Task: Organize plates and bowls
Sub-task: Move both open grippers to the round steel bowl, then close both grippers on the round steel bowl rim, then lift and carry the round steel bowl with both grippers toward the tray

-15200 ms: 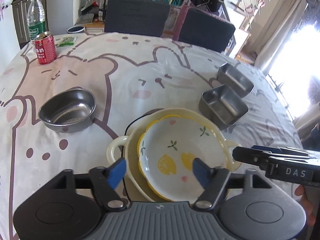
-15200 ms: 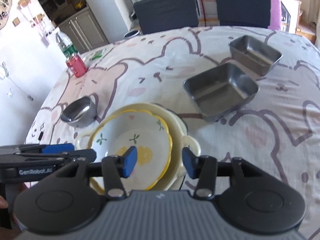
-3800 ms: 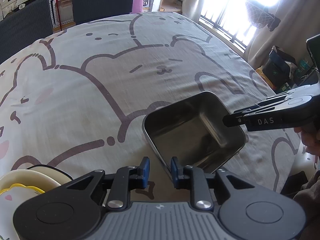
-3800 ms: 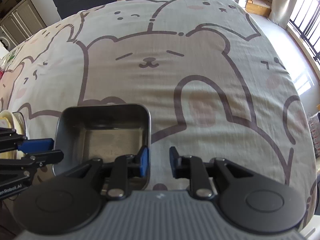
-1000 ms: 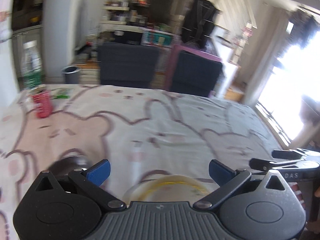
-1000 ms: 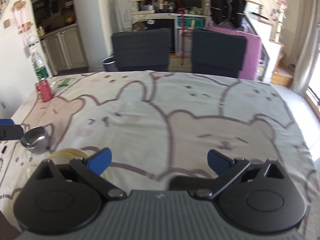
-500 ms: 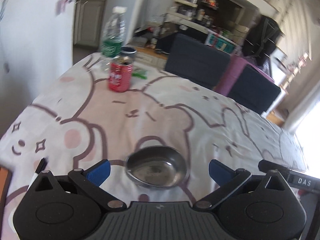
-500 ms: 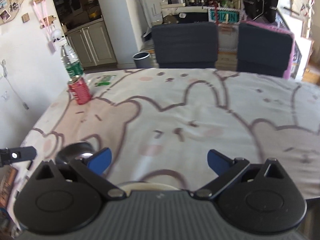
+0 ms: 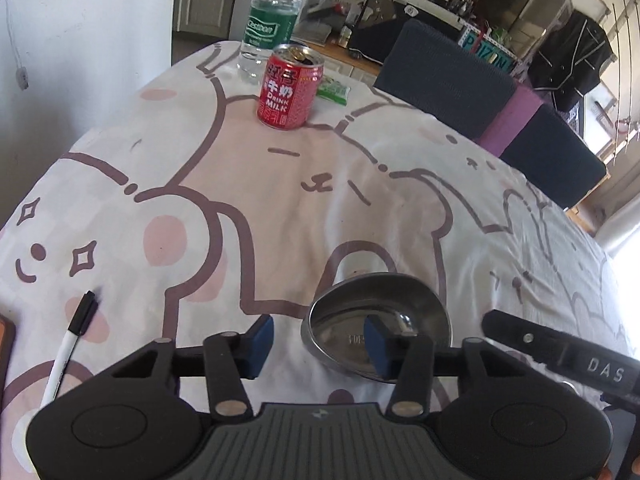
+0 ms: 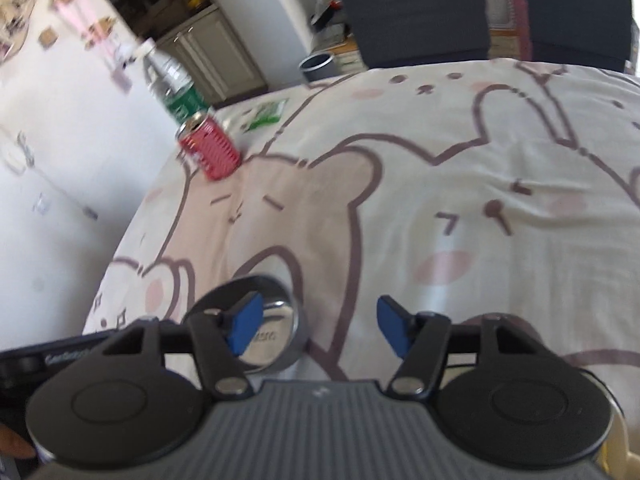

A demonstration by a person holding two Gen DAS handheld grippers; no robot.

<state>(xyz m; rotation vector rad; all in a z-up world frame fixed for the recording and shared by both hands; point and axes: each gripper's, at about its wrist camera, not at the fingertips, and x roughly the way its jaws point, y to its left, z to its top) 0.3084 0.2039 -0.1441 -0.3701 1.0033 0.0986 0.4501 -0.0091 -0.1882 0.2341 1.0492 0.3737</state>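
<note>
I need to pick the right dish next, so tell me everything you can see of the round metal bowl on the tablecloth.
The round metal bowl looks like shiny stainless steel, shallow, with a rolled rim and faint stamped lettering in its bottom, too small to read. It sits upright and empty on the bear-print tablecloth. The left hand-held gripper straddles its near rim, one finger over the inside, jaws closing but not yet pressing. In the right wrist view one finger of the right hand-held gripper overlaps it; contact is unclear.

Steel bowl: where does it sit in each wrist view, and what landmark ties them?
Left wrist: steel bowl lower centre-right, the right blue pad over its inside.
Right wrist: steel bowl lower left of centre, behind the left blue pad.
Shared landmark: red milk can, upper left in both.
</note>
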